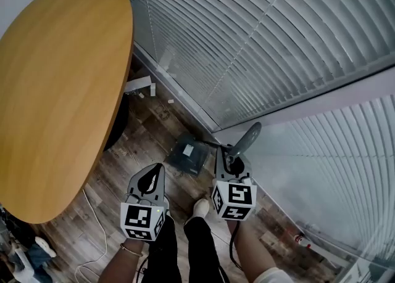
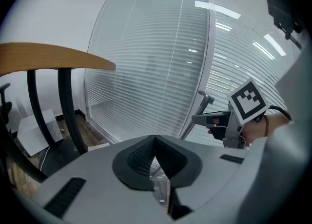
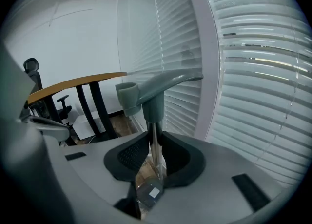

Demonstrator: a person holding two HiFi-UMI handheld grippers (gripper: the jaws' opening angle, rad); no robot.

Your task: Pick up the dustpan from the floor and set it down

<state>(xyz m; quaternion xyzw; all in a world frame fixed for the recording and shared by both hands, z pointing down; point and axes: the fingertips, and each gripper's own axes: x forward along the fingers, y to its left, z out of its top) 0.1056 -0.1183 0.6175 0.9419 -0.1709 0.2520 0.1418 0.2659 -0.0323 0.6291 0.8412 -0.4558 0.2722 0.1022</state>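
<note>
The dark dustpan (image 1: 187,155) lies on the wood floor by the glass wall. Its thin metal pole rises to a grey grip (image 1: 249,137). My right gripper (image 1: 229,157) is shut on that pole just below the grip. In the right gripper view the pole (image 3: 152,135) runs between the two pads of my right gripper (image 3: 155,140), and the grey grip (image 3: 156,87) stands above them. My left gripper (image 1: 150,178) hangs to the left of the dustpan, apart from it. Its jaws (image 2: 155,140) meet at the tips with nothing between them.
A round wooden table (image 1: 55,78) fills the left, its dark legs (image 2: 66,115) close to my left gripper. A glass wall with blinds (image 1: 278,41) runs behind the dustpan. A white cable (image 1: 92,238) lies on the floor. The person's shoe (image 1: 199,208) is between the grippers.
</note>
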